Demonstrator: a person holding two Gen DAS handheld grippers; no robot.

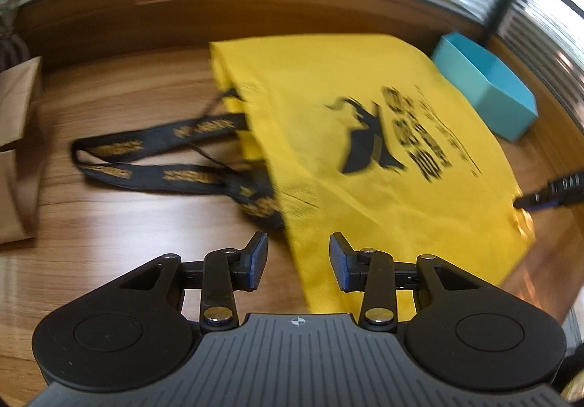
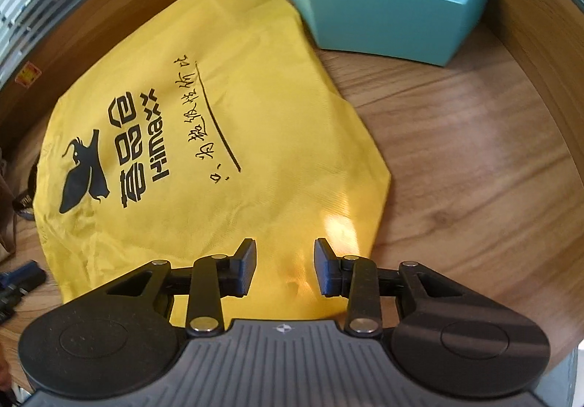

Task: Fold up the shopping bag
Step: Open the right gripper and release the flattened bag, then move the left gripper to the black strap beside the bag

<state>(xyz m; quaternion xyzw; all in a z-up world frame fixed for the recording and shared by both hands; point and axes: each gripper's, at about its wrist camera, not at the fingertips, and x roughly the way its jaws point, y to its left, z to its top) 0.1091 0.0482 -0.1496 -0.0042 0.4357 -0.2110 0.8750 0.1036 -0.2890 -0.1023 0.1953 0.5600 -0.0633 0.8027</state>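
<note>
On the wooden surface [image 2: 474,158] the yellow fabric shopping bag [image 2: 226,137] lies flat for folding; left claw [image 1: 297,261] and right claw [image 2: 284,266] both released, grasping nothing

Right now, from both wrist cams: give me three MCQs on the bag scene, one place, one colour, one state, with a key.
1. Where is the blue box relative to the yellow shopping bag?
A. Inside the bag
B. On the wooden table beside the bag's far corner
C. Under the handles

2. What colour are the bag's handle straps?
A. Black with yellow lettering
B. Plain white
C. Red

3. How do the jaws of the right gripper stand?
A. Clamped on the box
B. Apart over the bag, pads pressing on nothing
C. Shut on a strap

Key: 1 B, the box stands on bare wood at the bag's edge. 2 A, the left wrist view shows black straps with yellow print. 3 B, yellow fabric shows in the gap.
</note>
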